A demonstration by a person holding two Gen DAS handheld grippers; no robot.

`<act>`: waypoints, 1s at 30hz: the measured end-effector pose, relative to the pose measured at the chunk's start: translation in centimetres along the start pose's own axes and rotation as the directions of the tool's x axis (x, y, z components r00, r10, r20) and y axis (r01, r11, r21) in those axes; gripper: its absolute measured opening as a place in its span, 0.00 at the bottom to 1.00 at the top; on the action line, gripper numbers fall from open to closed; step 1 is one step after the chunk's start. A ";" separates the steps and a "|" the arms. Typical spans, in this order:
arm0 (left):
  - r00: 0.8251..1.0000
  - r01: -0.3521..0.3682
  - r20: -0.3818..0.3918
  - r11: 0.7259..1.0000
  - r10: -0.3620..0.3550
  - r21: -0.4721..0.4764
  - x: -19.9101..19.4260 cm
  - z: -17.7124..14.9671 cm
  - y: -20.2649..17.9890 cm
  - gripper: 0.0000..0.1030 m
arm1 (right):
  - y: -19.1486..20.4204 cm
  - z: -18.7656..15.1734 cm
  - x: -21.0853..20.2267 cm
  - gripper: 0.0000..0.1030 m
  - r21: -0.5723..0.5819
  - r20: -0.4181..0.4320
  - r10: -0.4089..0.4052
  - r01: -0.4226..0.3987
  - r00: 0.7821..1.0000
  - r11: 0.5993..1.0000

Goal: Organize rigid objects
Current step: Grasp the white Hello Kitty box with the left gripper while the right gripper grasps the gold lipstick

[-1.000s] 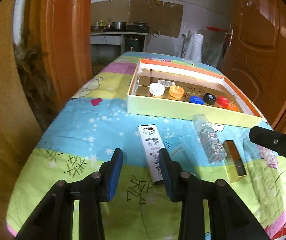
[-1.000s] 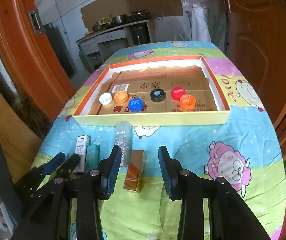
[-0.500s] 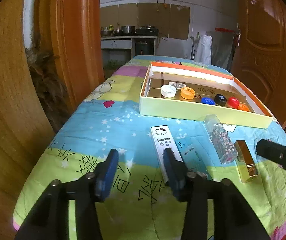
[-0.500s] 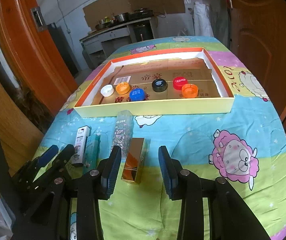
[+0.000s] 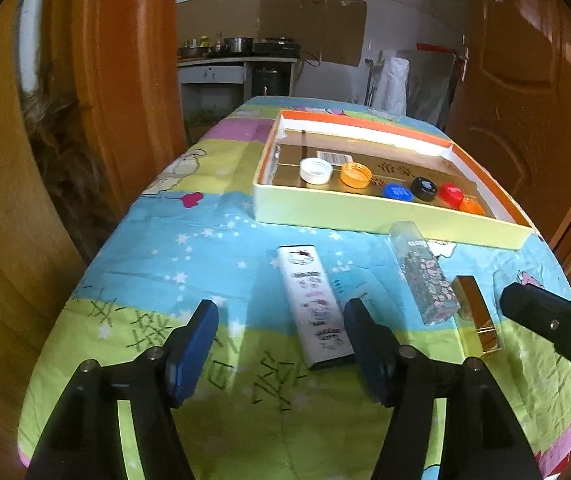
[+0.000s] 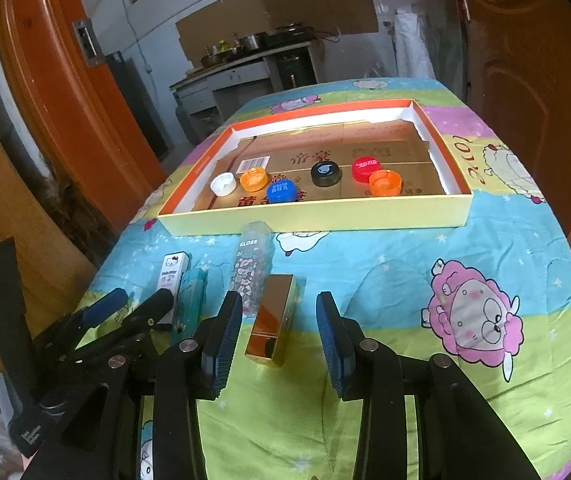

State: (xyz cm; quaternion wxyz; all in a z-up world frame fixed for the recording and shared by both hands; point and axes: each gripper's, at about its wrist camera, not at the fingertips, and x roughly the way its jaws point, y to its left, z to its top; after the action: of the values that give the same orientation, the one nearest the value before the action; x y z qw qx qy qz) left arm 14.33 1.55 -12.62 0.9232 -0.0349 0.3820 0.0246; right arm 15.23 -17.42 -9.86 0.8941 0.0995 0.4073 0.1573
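In my left view, my left gripper (image 5: 281, 332) had its jaws wide open by the white kitty box (image 5: 314, 303) on the worktop (image 5: 165, 264). In my right view, my right gripper (image 6: 279, 334) had open jaws around the gold box (image 6: 273, 318), I think to lift it toward the tray (image 6: 317, 218) of caps.

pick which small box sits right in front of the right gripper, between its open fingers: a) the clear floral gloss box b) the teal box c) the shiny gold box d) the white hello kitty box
c: in the right wrist view the shiny gold box lies on the tablecloth, lined up between the open fingers of the right gripper, while the other boxes lie further to its left.
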 end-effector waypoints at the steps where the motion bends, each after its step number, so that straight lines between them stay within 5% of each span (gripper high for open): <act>1: 1.000 -0.011 -0.002 1.000 0.011 0.002 0.0 0.0 -0.1 0.63 | -0.1 0.0 0.0 0.39 0.002 0.000 0.002 -0.002 1.000 1.000; 8: 0.997 -0.055 -0.053 0.996 0.059 0.073 1.1 0.0 -0.8 0.65 | -0.8 -0.3 0.2 0.39 0.017 -0.008 0.011 -0.010 1.000 1.000; 18: 0.997 0.013 -0.074 0.996 -0.006 0.092 1.3 0.7 1.3 0.60 | 0.2 -1.1 1.6 0.39 -0.008 -0.043 0.003 -0.004 0.999 1.000; 25: 0.998 0.038 -0.046 0.994 -0.034 0.103 0.9 0.5 1.3 0.28 | 2.1 -1.3 3.6 0.39 -0.067 -0.062 -0.108 0.104 0.992 0.992; 28: 0.998 0.055 -0.041 0.994 -0.052 0.097 0.8 0.4 1.5 0.27 | 2.7 -1.4 3.9 0.38 -0.107 -0.044 -0.155 0.149 0.987 0.983; 30: 0.996 0.078 -0.037 0.994 -0.075 0.078 0.7 0.4 1.9 0.27 | 3.0 -1.5 4.0 0.25 -0.128 -0.035 -0.189 0.183 0.981 0.975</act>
State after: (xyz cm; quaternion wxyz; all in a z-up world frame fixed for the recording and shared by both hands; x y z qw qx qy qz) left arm 14.95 3.53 -12.93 0.9175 -0.0131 0.3966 -0.0267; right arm 15.90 -13.09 -12.69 0.8995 0.0014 0.4253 0.1003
